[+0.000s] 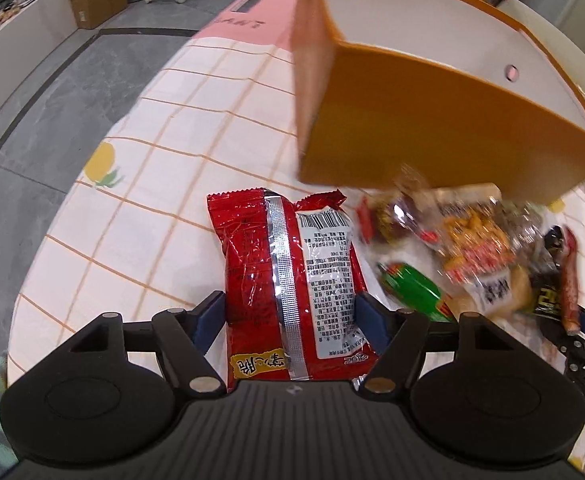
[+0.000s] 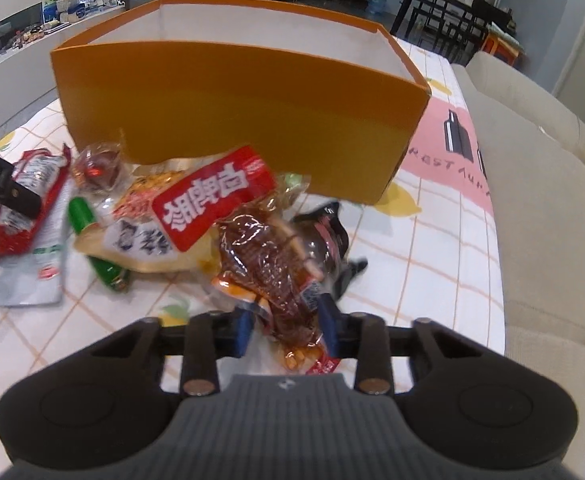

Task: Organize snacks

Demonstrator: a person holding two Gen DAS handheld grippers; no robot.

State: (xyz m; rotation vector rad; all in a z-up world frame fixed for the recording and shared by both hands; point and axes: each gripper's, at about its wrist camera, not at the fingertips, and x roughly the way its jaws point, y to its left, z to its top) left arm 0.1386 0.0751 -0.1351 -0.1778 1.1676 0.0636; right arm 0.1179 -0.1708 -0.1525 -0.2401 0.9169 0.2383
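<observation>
Snacks are nearly all out on the tablecloth [image 2: 444, 248]; the orange box [image 2: 252, 92] shows only bare white inner walls, its floor hidden, so sorting looks barely begun. My left claw [image 1: 290, 314] stands wide around a red packet [image 1: 292, 284], pads at its edges, squeeze unclear. My right claw [image 2: 286, 326] is narrowed onto a clear packet of brown meat [image 2: 276, 268]. Count: one box, two claws, roughly seven or eight packets; the heap [image 2: 152, 216] just in front of the box is too blurred for an exact count.
</observation>
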